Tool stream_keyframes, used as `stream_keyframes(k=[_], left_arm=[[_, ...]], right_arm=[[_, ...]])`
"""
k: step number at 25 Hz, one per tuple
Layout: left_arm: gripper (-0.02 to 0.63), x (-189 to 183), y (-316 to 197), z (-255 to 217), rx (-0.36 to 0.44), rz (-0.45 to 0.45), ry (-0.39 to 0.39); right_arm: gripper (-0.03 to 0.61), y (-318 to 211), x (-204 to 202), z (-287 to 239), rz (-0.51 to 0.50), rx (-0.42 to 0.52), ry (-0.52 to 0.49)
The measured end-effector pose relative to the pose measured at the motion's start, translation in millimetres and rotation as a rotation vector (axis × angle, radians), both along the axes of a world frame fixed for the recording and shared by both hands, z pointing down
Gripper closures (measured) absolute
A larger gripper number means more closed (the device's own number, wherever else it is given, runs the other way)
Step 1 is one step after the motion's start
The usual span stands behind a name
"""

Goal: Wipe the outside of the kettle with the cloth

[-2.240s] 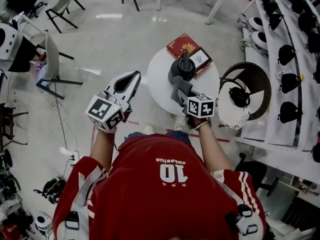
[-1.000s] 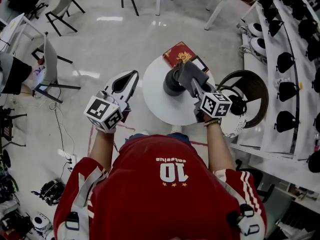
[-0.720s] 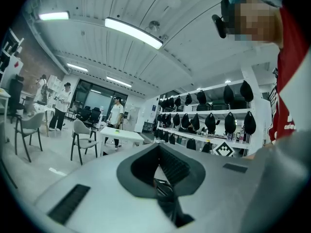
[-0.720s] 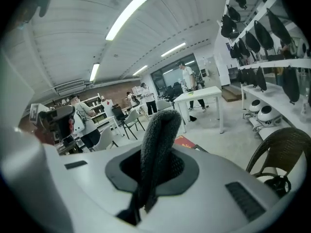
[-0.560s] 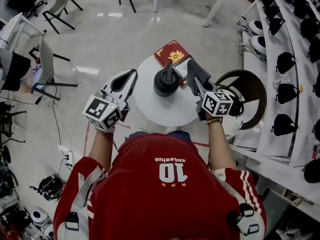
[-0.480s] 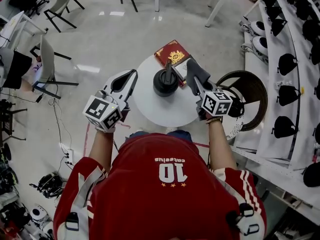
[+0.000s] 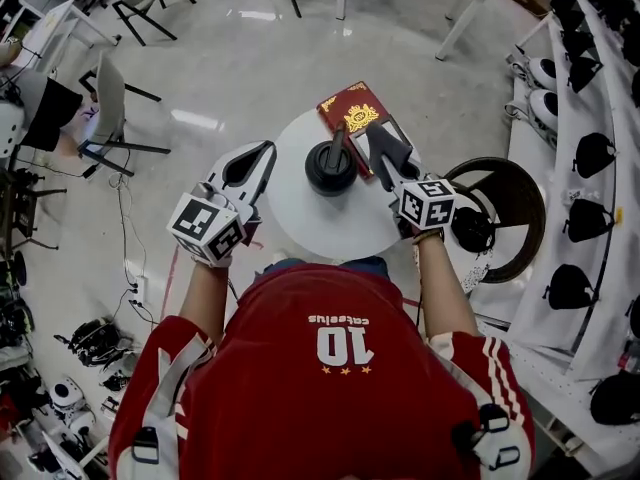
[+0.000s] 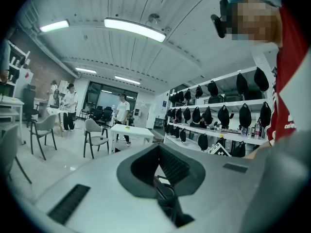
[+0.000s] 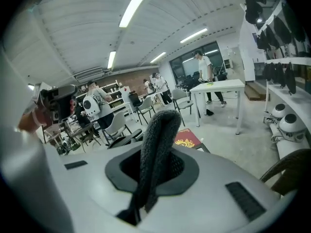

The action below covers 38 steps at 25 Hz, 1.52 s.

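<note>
A black kettle [image 7: 331, 166] stands upright on a small round white table [image 7: 310, 223]. My right gripper [image 7: 374, 134] is just right of the kettle, over the table's far right part, and is shut on a grey cloth [image 7: 386, 154]. In the right gripper view the cloth [image 9: 156, 144] stands up out of the jaws and hides the kettle. My left gripper [image 7: 266, 150] hovers at the table's left edge, apart from the kettle, shut with nothing in it; in its own view the left gripper [image 8: 158, 148] points out into the room.
A red book [image 7: 350, 110] lies on the table behind the kettle. A round dark wicker chair [image 7: 520, 183] stands close on the right, with shelves of black helmets [image 7: 590, 153] beyond it. Chairs [image 7: 105, 118] and floor cables [image 7: 130, 268] are on the left.
My right gripper, with the cloth, has come off the kettle's near side and round to its right. The kettle's top now shows. The left gripper has hardly moved.
</note>
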State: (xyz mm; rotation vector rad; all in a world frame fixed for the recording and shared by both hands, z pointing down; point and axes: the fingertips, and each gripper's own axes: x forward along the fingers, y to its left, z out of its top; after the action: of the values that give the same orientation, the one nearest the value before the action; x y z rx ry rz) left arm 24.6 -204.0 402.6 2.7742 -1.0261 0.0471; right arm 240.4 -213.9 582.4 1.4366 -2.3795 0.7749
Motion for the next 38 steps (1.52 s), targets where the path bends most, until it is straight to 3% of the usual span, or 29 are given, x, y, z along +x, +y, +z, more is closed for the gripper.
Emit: stream_keyframes(k=[18, 29, 38], left_arm=[[0.607, -9, 10, 12, -0.038, -0.185, -0.007], [0.607, -16, 15, 19, -0.049, -0.206, -0.014], [0.607, -4, 10, 19, -0.032, -0.17, -0.009]], right_arm=[[0.532, -23, -31, 55, -0.241, -0.09, 0.039], [0.532, -21, -44, 77, -0.287, -0.132, 0.102], [0.532, -14, -44, 75, -0.288, -0.112, 0.088]])
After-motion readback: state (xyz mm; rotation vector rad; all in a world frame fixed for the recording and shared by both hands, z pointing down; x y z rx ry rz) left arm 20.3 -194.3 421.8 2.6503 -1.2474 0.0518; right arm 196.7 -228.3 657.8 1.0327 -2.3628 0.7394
